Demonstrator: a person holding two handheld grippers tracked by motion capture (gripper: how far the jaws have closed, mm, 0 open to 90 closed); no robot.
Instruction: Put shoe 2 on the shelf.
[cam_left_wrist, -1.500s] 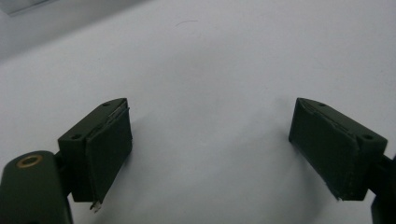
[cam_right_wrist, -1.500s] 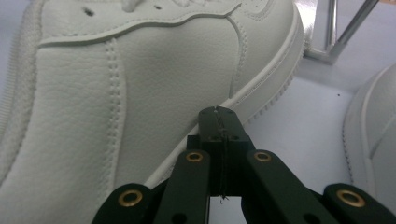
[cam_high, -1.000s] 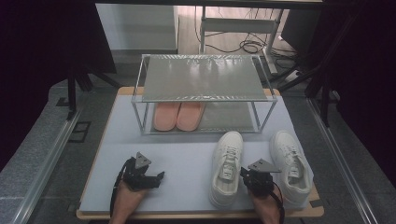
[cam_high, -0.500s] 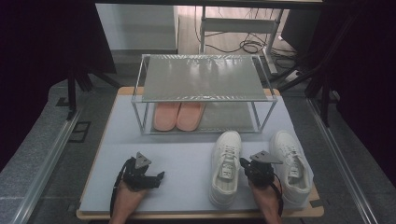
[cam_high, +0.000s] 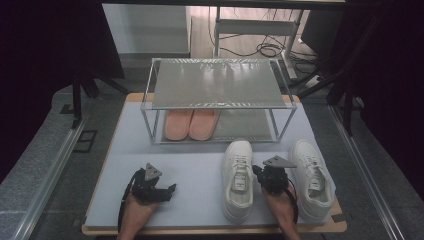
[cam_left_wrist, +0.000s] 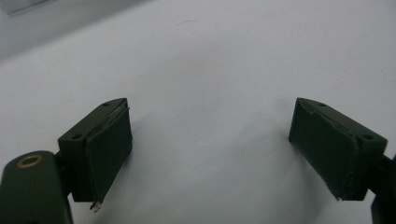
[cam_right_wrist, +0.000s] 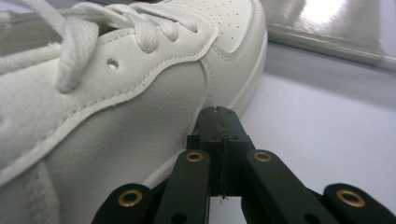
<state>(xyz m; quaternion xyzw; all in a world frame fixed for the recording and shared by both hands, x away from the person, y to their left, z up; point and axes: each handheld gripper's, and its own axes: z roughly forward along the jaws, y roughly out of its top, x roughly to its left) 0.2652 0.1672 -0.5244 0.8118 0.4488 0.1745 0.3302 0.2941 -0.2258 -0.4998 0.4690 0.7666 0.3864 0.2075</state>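
R gripper (cam_high: 268, 176) sits between the two white sneakers, jaws pressed together on nothing, tips just beside the L sneaker (cam_high: 238, 179) at its 3 o'clock; R sneaker (cam_high: 311, 177) farther at 3. L gripper (cam_high: 155, 187), jaws spread w/ nothing between, over the white tabletop (cam_high: 197, 165) at 9 o'clock

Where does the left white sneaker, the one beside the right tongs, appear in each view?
High view: left white sneaker lower centre-right, left of the right tongs.
Right gripper view: sneaker's side at left, beside the shut tongs.
Left gripper view: not in it.
Shared landmark: pale tabletop.
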